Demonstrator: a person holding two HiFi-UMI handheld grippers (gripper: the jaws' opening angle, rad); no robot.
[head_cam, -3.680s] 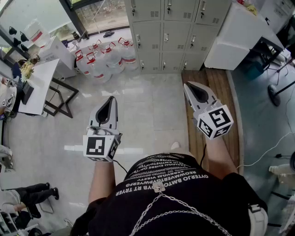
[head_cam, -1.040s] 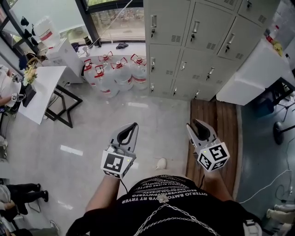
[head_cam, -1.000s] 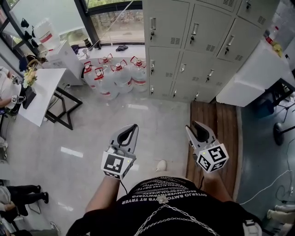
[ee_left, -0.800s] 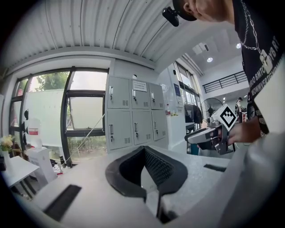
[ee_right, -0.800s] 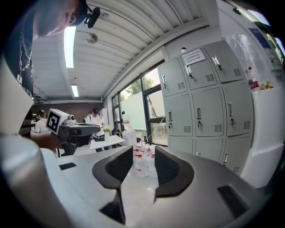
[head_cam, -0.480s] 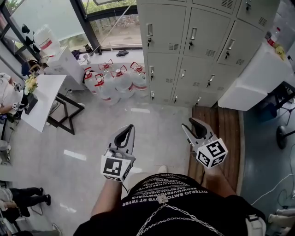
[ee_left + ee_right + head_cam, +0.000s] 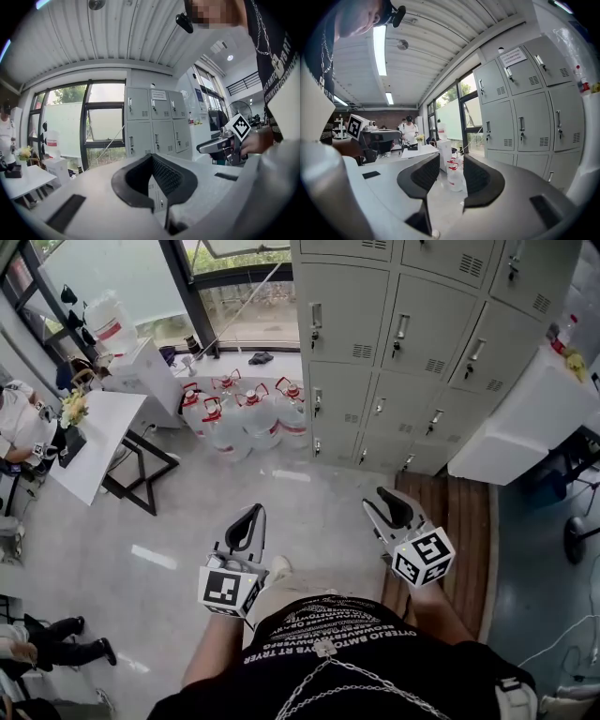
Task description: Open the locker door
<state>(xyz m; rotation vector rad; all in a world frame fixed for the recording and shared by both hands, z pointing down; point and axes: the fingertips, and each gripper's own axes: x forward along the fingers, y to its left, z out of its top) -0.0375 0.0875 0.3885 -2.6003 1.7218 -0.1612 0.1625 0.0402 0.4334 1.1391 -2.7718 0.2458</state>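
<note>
Grey lockers point(image 7: 403, 334) stood well away, every door in view shut.
Right gripper point(image 7: 386, 499) had just been opening, nothing inside (left gripper point(image 7: 251, 515) was pinched shut); it likely needed to aim straight at one door handle point(image 7: 402, 326).

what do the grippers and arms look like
The left gripper and right gripper are pale grey shells with black ribbed pads, each bearing a white cube of black square markers. The right's jaws have just been opening, nothing between them. Black T-shirt, white lettering, metal chain.
</note>
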